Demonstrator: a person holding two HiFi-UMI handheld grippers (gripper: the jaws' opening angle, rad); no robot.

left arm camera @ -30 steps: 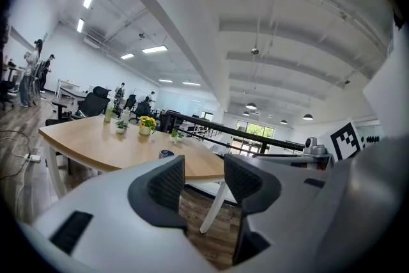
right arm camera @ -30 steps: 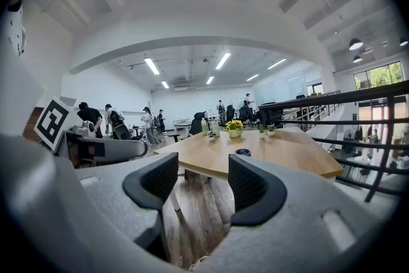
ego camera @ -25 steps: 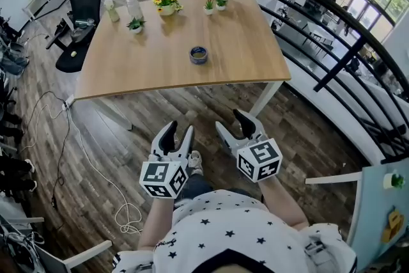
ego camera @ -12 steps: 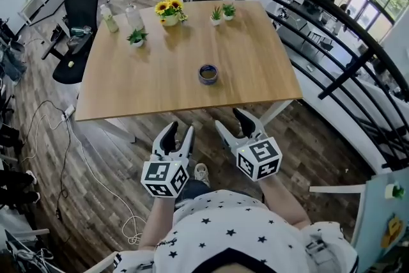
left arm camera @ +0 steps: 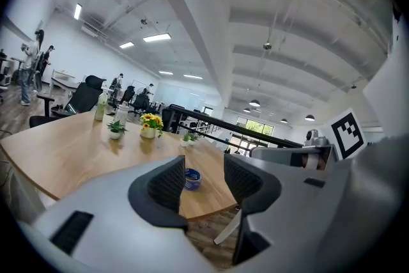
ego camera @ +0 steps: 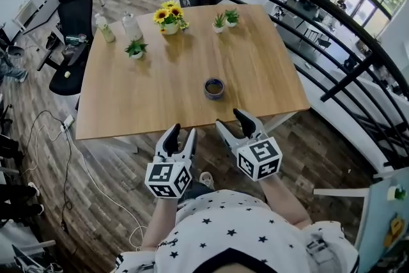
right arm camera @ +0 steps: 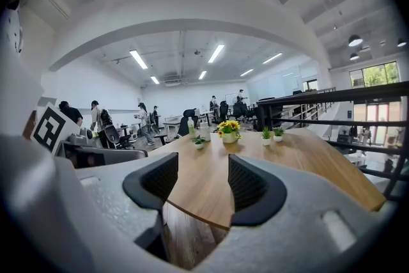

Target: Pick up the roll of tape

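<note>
The roll of blue tape (ego camera: 214,87) lies flat on the wooden table (ego camera: 147,93), a little in from the near edge. Seen from the left gripper view, the tape (left arm camera: 192,179) shows small between the jaws, far ahead. My left gripper (ego camera: 179,137) is open and empty at the table's near edge, short of the tape. My right gripper (ego camera: 231,123) is also open and empty, just near of the tape and slightly right. The right gripper view shows the tabletop (right arm camera: 287,156) but not the tape.
At the table's far side stand a sunflower pot (ego camera: 169,17), three small potted plants (ego camera: 135,48) and two bottles (ego camera: 131,25). A black railing (ego camera: 332,16) runs along the right. Office chairs (ego camera: 73,16) and floor cables (ego camera: 61,137) lie to the left.
The table and tape have come closer in the head view as the person steps forward. Both grippers now reach the table's near edge, still open.
</note>
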